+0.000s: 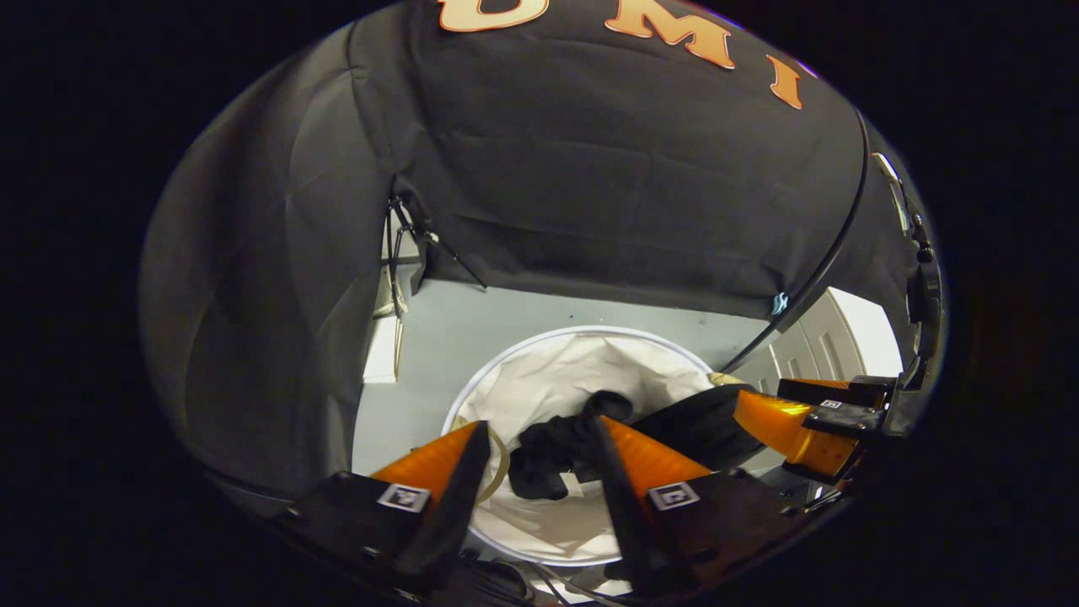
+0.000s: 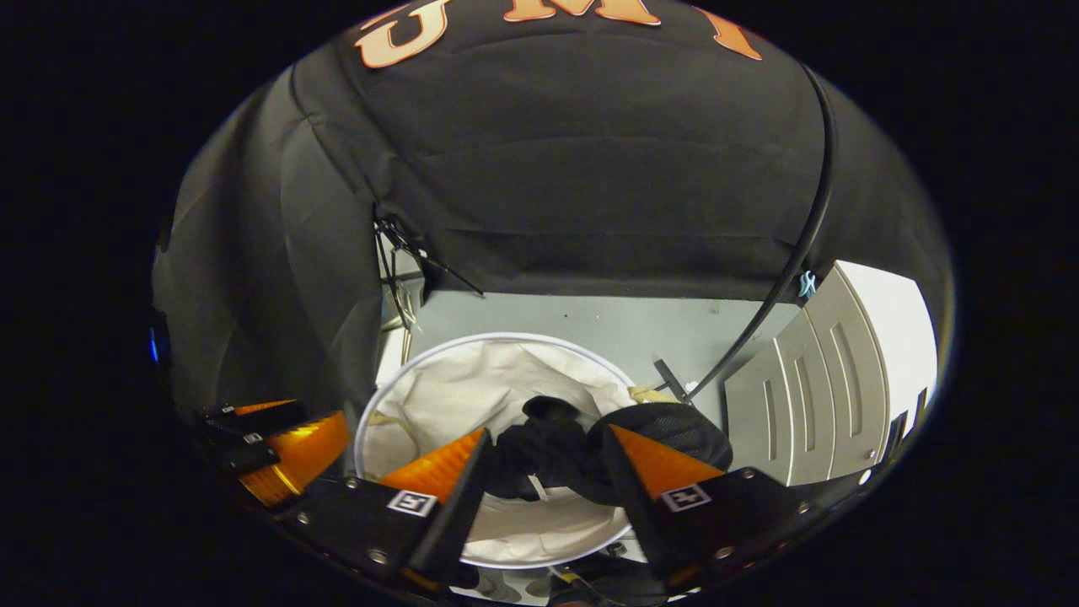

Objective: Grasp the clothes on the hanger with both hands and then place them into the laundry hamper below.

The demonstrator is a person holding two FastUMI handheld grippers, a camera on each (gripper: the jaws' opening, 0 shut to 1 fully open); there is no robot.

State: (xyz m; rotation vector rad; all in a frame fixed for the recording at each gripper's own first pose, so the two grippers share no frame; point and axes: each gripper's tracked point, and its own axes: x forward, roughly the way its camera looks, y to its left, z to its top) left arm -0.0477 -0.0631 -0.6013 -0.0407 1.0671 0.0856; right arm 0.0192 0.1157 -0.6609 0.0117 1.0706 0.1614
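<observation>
The black clothes lie bunched inside the round white laundry hamper on the floor. One part of them drapes over the hamper's right rim. My left gripper hangs open above the hamper, and the clothes show between its spread fingers, lying below them. My right gripper also stands open over the clothes in the hamper. In the left gripper view the right gripper is close on the right. In the right gripper view the left gripper is close on the left.
The hamper stands on a grey floor against the black cloth wall. A white panelled door is on the right. A black cable runs down to the floor near the hamper. Thin stand legs sit in the back left corner.
</observation>
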